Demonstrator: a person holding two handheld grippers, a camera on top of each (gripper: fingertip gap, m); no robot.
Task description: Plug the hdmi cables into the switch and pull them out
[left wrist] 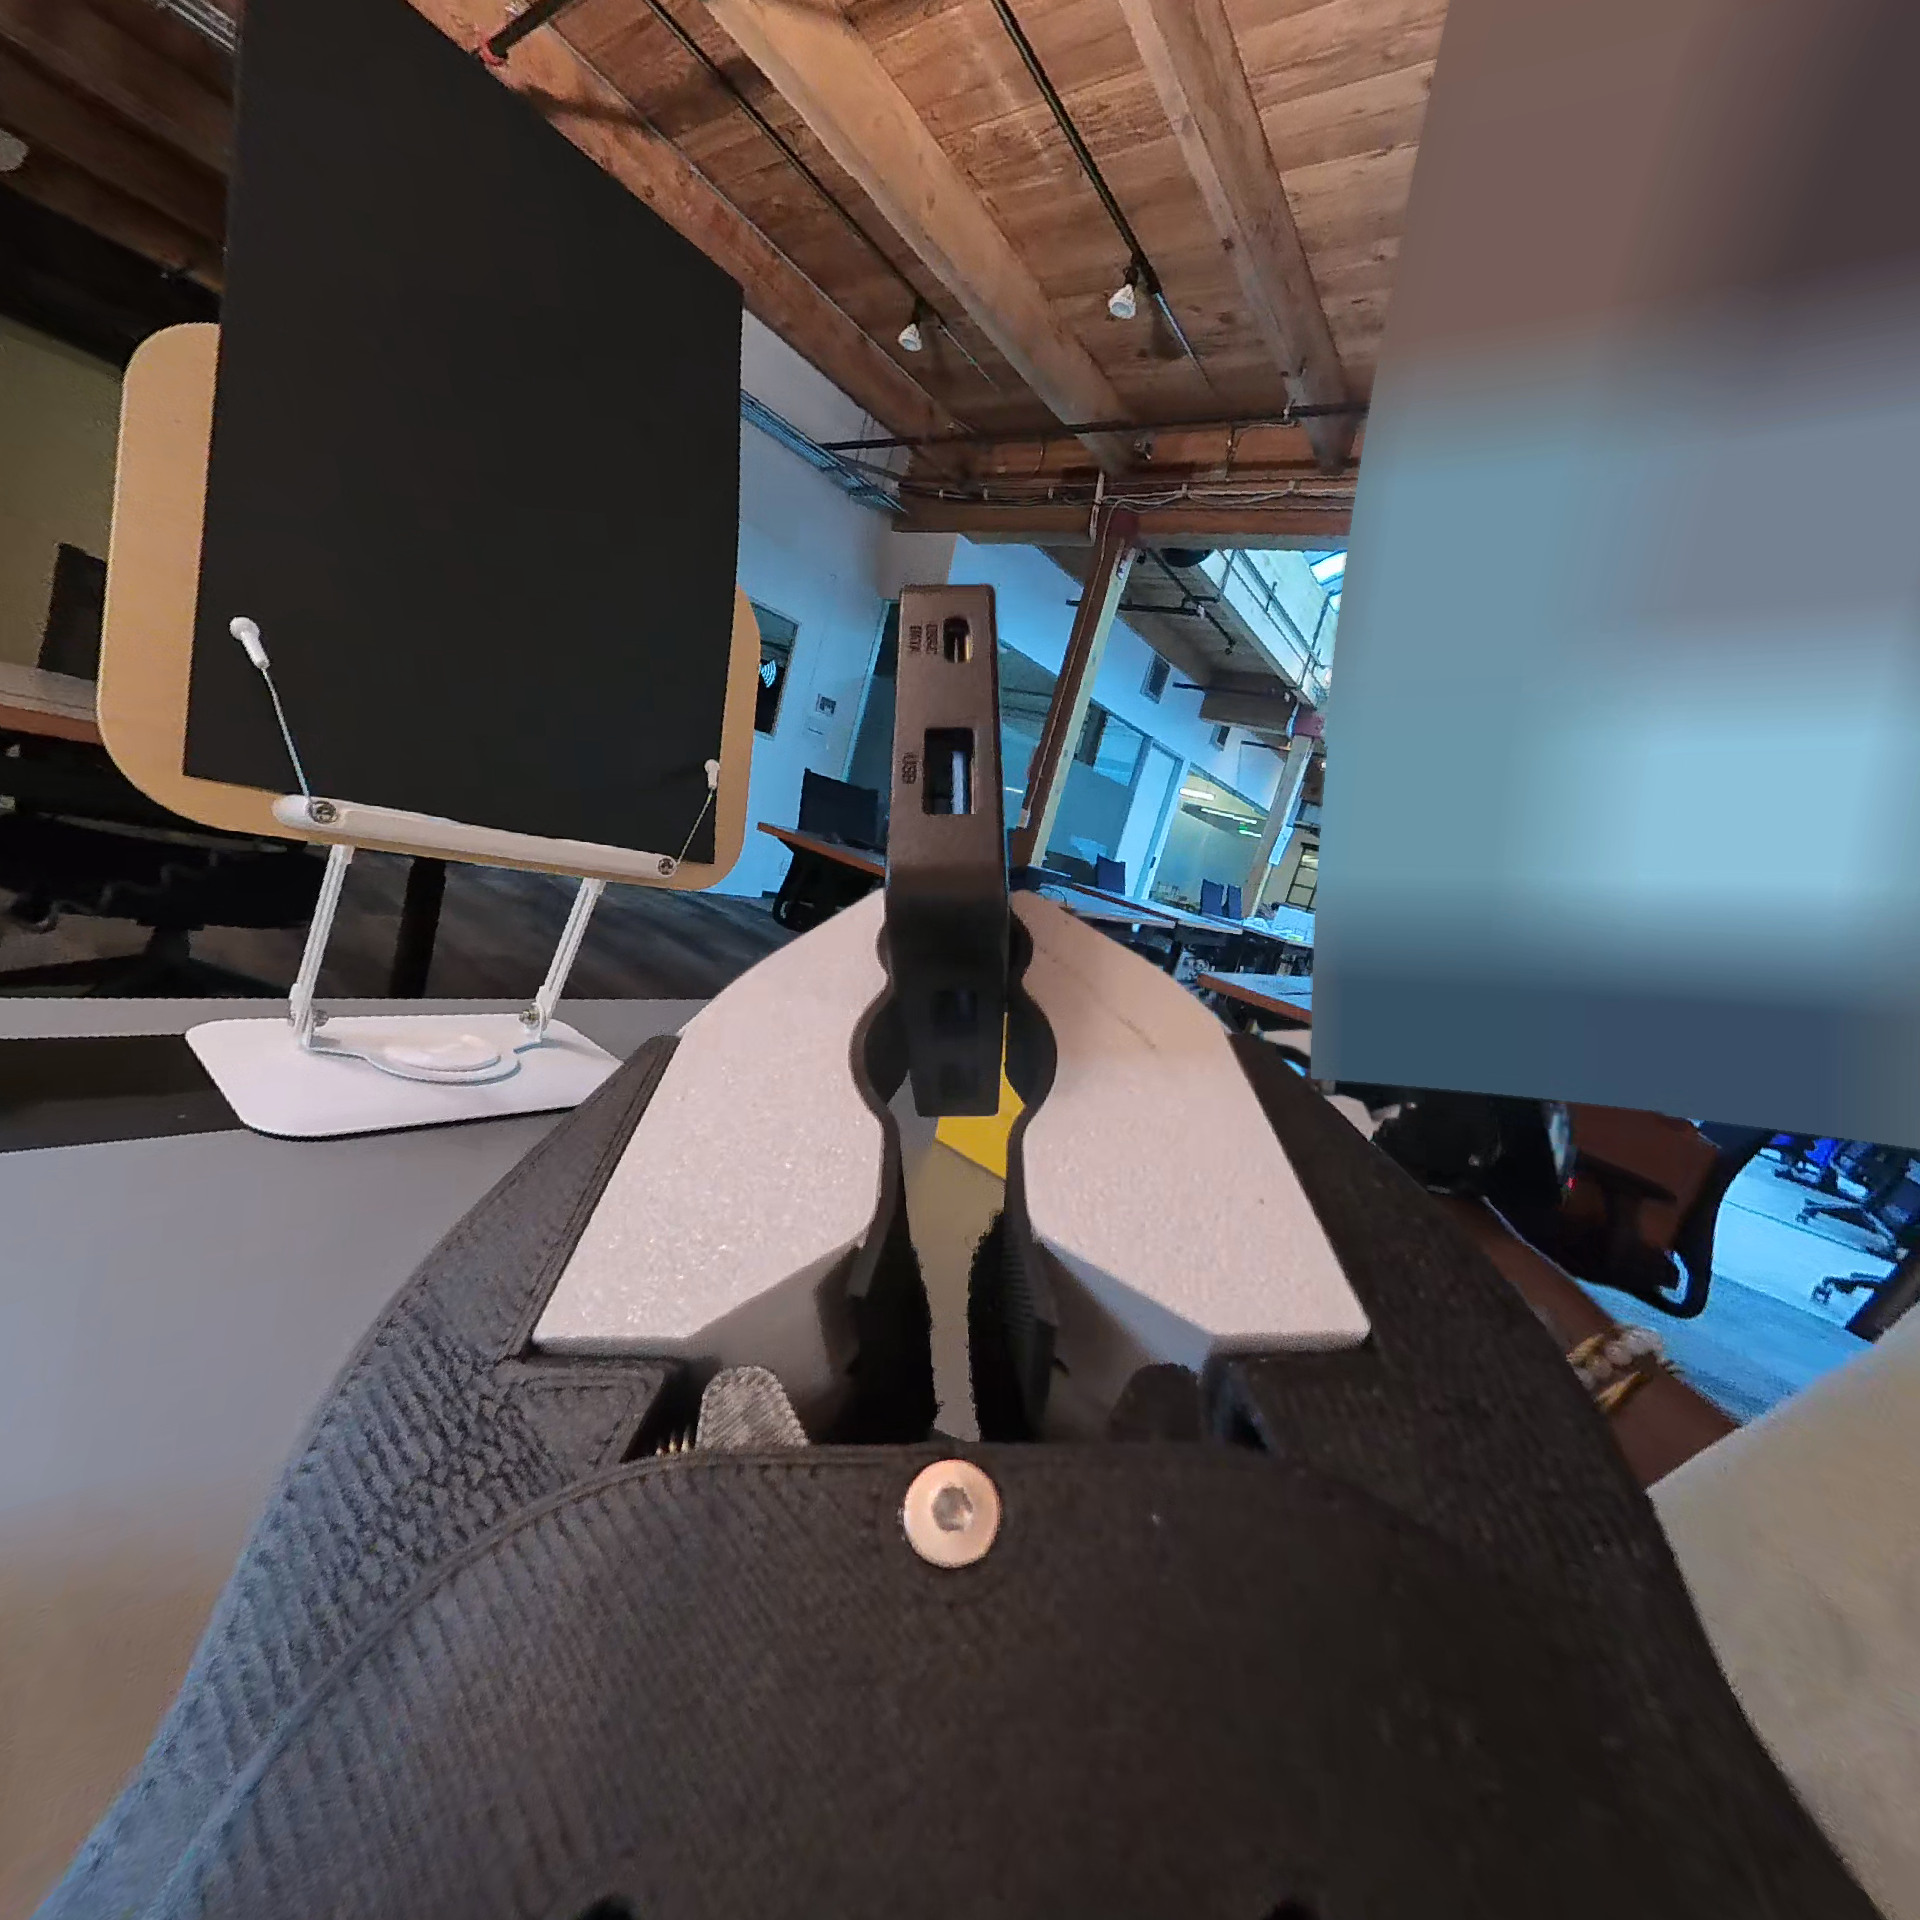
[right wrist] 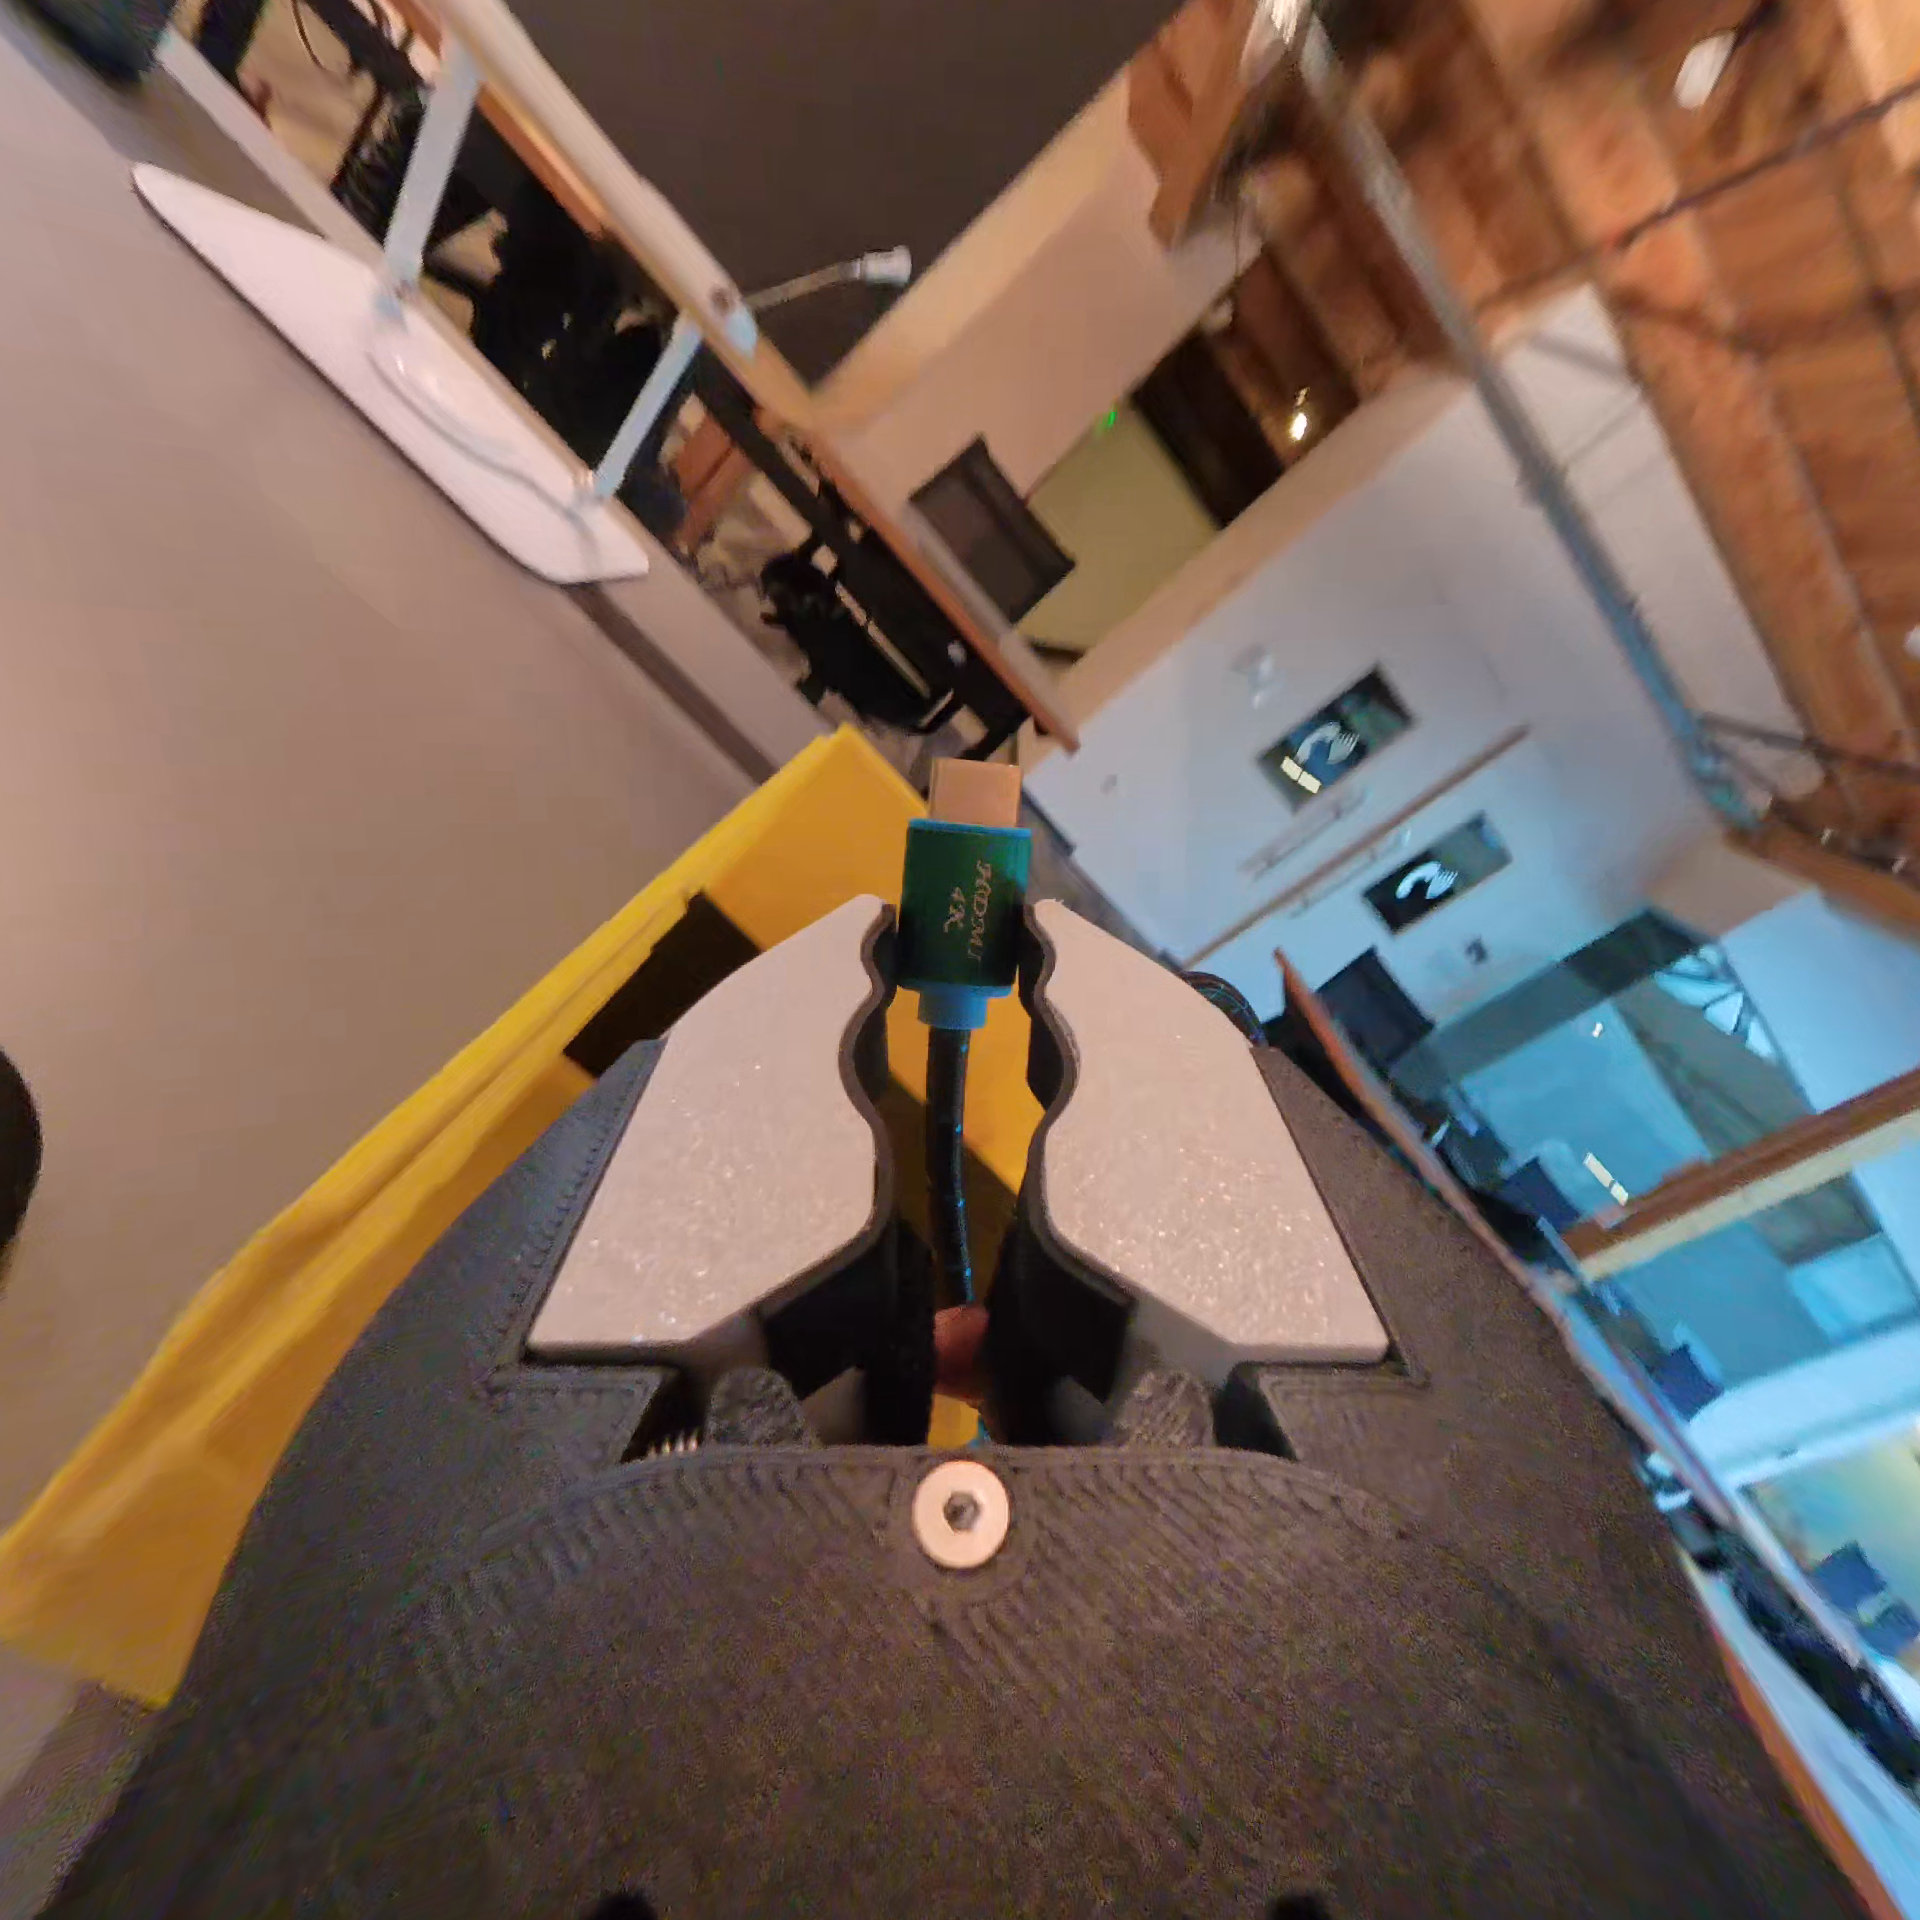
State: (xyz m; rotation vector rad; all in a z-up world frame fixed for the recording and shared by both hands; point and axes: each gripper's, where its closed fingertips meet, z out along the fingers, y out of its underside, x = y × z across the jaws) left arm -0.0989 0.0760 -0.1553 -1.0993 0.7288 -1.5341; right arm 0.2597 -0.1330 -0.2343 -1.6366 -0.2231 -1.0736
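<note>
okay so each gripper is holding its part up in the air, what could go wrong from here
1. The left gripper clamps only the lower end of the switch; pushing a plug in might pivot or slip it.
2. The right gripper pinches the HDMI plug by its smooth green shell, so it may slide back on insertion.
3. Neither view shows the other part, so alignment is unverified.

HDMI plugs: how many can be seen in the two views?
1. The green HDMI plug is held in the right tool, metal tip forward. The left tool holds the black switch; other cables may be out of view.
</note>
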